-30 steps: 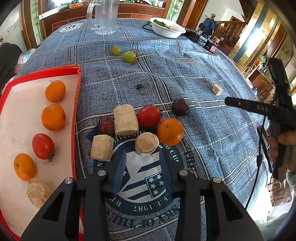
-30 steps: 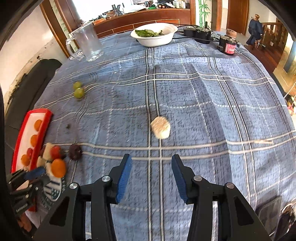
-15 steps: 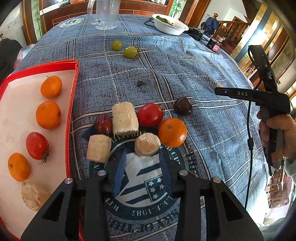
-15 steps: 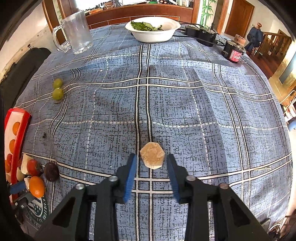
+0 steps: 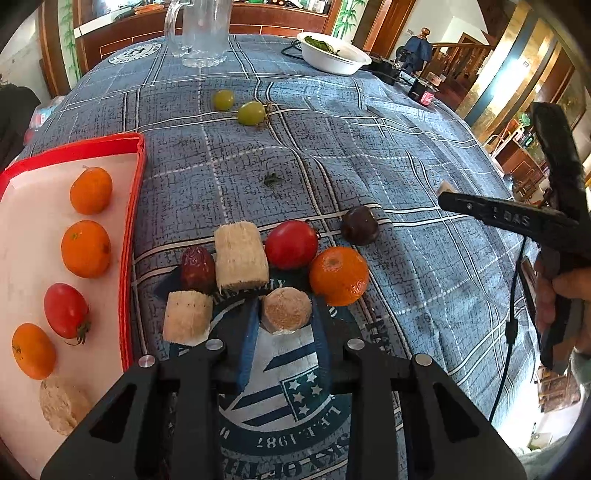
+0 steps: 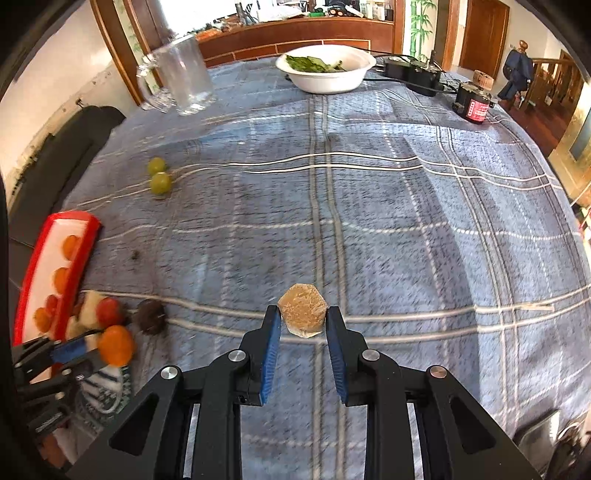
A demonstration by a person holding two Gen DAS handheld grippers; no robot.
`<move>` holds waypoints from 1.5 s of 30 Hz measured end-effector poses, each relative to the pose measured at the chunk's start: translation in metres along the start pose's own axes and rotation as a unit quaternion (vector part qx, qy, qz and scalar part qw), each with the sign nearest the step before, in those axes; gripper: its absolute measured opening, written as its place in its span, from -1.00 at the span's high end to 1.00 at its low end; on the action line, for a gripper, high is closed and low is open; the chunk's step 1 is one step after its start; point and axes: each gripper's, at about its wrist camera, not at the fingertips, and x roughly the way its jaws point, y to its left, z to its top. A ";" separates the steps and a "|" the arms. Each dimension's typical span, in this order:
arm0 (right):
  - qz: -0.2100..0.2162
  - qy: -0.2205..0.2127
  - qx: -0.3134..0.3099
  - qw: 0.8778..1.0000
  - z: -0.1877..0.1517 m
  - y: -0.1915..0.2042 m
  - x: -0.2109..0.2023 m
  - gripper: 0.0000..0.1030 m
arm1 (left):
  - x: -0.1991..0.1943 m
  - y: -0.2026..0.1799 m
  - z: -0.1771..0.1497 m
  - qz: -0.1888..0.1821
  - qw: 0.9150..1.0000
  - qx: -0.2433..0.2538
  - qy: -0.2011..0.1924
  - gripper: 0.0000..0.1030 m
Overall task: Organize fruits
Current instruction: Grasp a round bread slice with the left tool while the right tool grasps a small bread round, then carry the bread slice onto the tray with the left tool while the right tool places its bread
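Observation:
My left gripper (image 5: 284,306) is open, its fingertips on either side of a round beige sugarcane piece (image 5: 286,309) on the blue cloth. Around it lie two more cane pieces (image 5: 241,256), a red date (image 5: 197,264), a red tomato (image 5: 291,244), an orange (image 5: 338,275) and a dark plum (image 5: 359,225). The red-rimmed white tray (image 5: 129,236) at left holds three oranges, a tomato and a cane piece. My right gripper (image 6: 303,319) is open, its fingertips flanking a lone hexagonal cane piece (image 6: 302,314). Two green grapes (image 5: 251,112) lie farther back.
A glass pitcher (image 5: 201,31) and a white bowl of greens (image 5: 332,57) stand at the far edge. Black devices and cables (image 6: 417,74) and a small red-labelled can (image 6: 474,107) are at the far right. A dark chair (image 6: 55,162) is beside the table's left side.
My right gripper moved forward until its fingertips flank the lone cane piece, and narrowed slightly. My left gripper crept forward around the round cane piece.

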 end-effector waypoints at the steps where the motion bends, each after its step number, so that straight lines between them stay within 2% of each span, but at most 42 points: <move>1: 0.006 -0.002 0.000 1.000 -0.003 0.003 -0.004 0.49 | -0.001 0.001 -0.001 -0.004 1.000 -0.003 0.001 0.51; 9: 0.065 -0.017 -0.004 0.998 -0.028 0.027 -0.032 0.50 | -0.019 0.004 -0.014 -0.023 1.000 -0.020 -0.008 0.51; 20: 0.093 -0.012 -0.013 0.996 -0.041 0.046 -0.042 0.50 | -0.058 0.023 -0.025 -0.028 0.997 -0.055 -0.043 0.51; 34: 0.119 -0.001 -0.067 0.991 -0.049 0.090 -0.041 0.50 | -0.104 0.086 -0.056 0.014 0.985 -0.146 -0.085 0.50; 45: 0.151 0.006 -0.121 0.981 -0.051 0.138 -0.040 0.51 | -0.112 0.119 -0.075 0.044 0.980 -0.177 -0.086 0.50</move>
